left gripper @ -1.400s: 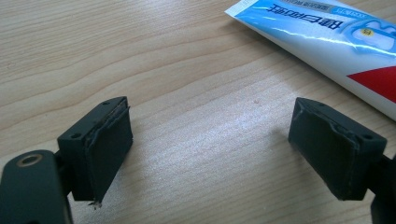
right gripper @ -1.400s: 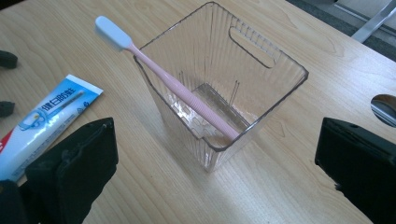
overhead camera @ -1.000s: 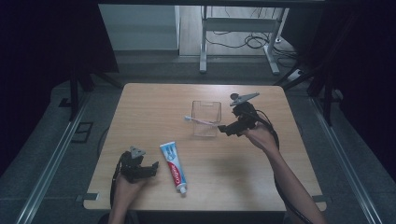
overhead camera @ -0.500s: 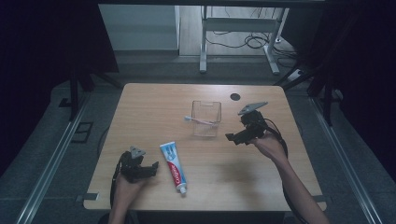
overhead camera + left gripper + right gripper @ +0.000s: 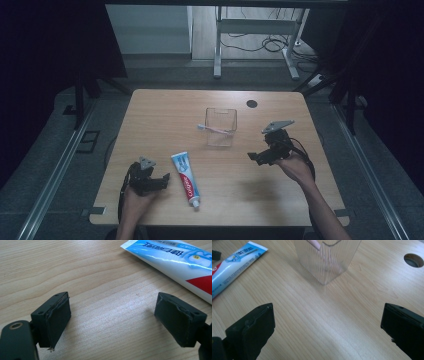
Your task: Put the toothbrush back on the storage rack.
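Left claw [image 5: 162,179] gapes empty, low over the desk [image 5: 165,115], toothpaste tube [image 5: 185,172] just beside its right jaw, untouched. Right claw [image 5: 254,157] also wide apart, holding nothing, clear cup [image 5: 221,127] ahead of it. Toothbrush [image 5: 215,130] lies across that cup's rim, so brush looks done; tube probably left to pick up and place.

Table: pale wooden tabletop [image 5: 165,120], matt, visible grain;
Cup: clear ribbed plastic square cup [image 5: 327,260], glossy, see-through;
Tube: blue, white and red plastic toothpaste tube [image 5: 175,260], smooth, shiny;
Brush: slim pink plastic toothbrush [image 5: 216,129];
Left gripper [image 5: 113,320]: matt black plastic, pads rough-edged;
Right gripper [image 5: 327,332]: matt black plastic
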